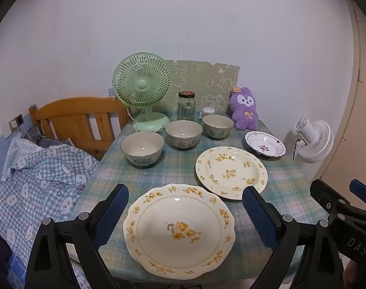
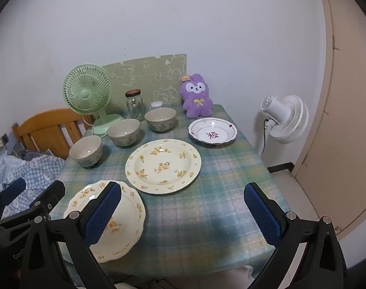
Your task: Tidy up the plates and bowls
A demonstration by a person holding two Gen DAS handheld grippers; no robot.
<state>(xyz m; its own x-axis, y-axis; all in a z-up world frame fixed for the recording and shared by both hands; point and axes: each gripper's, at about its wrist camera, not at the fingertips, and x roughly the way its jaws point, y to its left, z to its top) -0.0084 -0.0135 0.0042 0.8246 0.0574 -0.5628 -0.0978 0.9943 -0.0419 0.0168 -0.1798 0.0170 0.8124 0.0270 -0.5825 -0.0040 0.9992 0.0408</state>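
Three plates and three bowls stand on a plaid tablecloth. A scalloped yellow-flowered plate [image 1: 179, 231] [image 2: 128, 219] lies nearest the front edge. My left gripper [image 1: 185, 190] hovers open above it, one finger to each side, touching nothing. Behind it to the right lies a round yellow-flowered plate [image 1: 231, 172] [image 2: 163, 166]. A small purple-flowered dish [image 1: 265, 147] [image 2: 213, 132] sits further back. The grey-green bowls [image 1: 142, 148] [image 1: 183, 133] [image 1: 218, 126] line up at the back left. My right gripper [image 2: 182, 186] is open and empty over bare cloth at the front right.
A green desk fan [image 1: 142, 84], a glass jar [image 1: 186, 106] and a purple plush toy [image 1: 245, 110] stand along the wall. A white fan [image 2: 284, 118] stands off the table's right edge. A wooden headboard [image 1: 79, 118] and checked bedding [image 1: 38, 180] lie to the left.
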